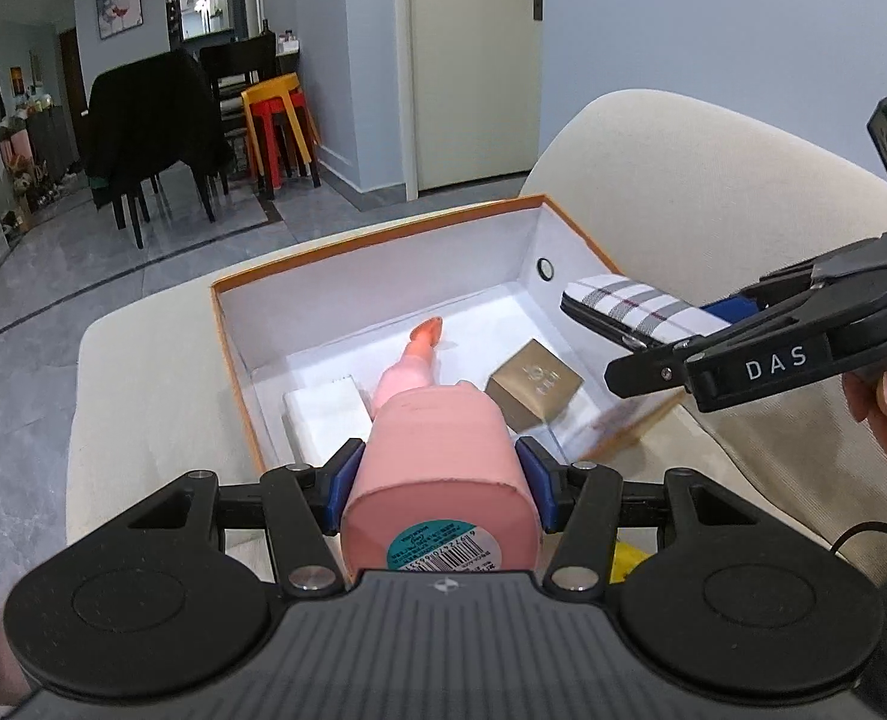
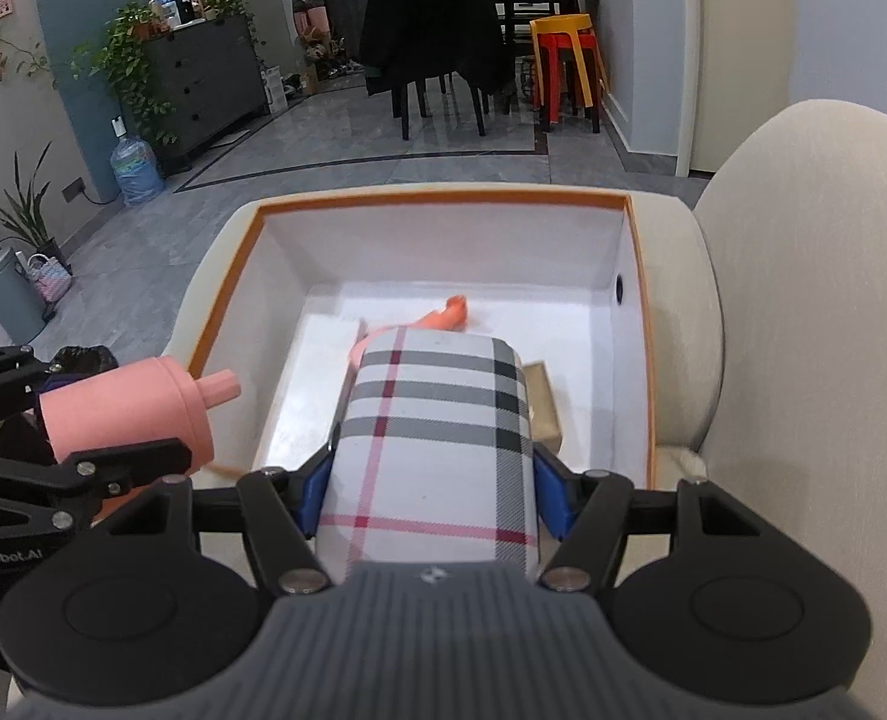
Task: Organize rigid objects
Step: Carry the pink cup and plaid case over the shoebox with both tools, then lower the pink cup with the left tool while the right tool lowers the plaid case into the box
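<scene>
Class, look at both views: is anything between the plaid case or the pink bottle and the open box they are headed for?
Nothing visible blocks either. The box is open-topped. Inside lie a gold box, a white box and an orange-pink item, with bare floor between them.

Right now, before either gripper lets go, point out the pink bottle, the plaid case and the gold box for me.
pink bottle (image 1: 437,450): left wrist view, on its body between the gripper pads.
plaid case (image 2: 437,444): right wrist view, on its top face.
gold box (image 1: 533,387): left wrist view, on its upper face, inside the orange-rimmed box.
</scene>
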`<state>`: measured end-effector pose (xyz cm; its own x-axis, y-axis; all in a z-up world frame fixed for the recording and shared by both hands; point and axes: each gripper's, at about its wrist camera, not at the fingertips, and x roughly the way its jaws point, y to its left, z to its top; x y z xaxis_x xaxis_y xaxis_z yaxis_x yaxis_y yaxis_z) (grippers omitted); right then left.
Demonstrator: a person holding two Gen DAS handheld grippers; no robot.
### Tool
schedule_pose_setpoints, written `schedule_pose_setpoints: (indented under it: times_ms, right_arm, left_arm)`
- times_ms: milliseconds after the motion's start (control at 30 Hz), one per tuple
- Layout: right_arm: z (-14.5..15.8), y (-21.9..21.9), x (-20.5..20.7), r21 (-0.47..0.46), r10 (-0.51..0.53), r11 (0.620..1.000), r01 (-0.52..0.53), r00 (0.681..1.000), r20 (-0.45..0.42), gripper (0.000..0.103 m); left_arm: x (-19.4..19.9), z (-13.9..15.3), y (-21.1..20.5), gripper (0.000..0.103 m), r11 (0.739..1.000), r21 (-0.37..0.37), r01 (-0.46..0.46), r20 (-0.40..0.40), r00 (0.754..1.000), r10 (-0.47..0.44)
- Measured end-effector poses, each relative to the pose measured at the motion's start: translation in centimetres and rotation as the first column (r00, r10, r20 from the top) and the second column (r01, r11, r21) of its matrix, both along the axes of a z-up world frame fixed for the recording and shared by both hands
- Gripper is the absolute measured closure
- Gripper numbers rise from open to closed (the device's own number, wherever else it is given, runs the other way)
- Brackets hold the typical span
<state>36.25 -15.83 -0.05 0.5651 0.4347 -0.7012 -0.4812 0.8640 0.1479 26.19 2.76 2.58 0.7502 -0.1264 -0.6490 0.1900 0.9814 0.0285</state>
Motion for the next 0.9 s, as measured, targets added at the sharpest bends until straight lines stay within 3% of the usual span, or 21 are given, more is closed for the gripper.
schedule_pose_setpoints:
  times_ms: [467,900]
  right_arm:
    - [-1.9,3.5,7.8,-0.121,0.016,0.993,-0.016,1.000,-0.003,0.038]
    - [-5.5,7.0,13.3,-0.270,0.007,0.962,-0.027,0.997,-0.078,0.038]
  left_arm:
    - [7.4,-2.6,0.7,0.041,0.999,-0.022,-0.042,-0.086,0.995,0.040]
    - [11.3,-3.9,2.2,0.041,0.995,-0.017,-0.103,-0.117,0.988,0.100]
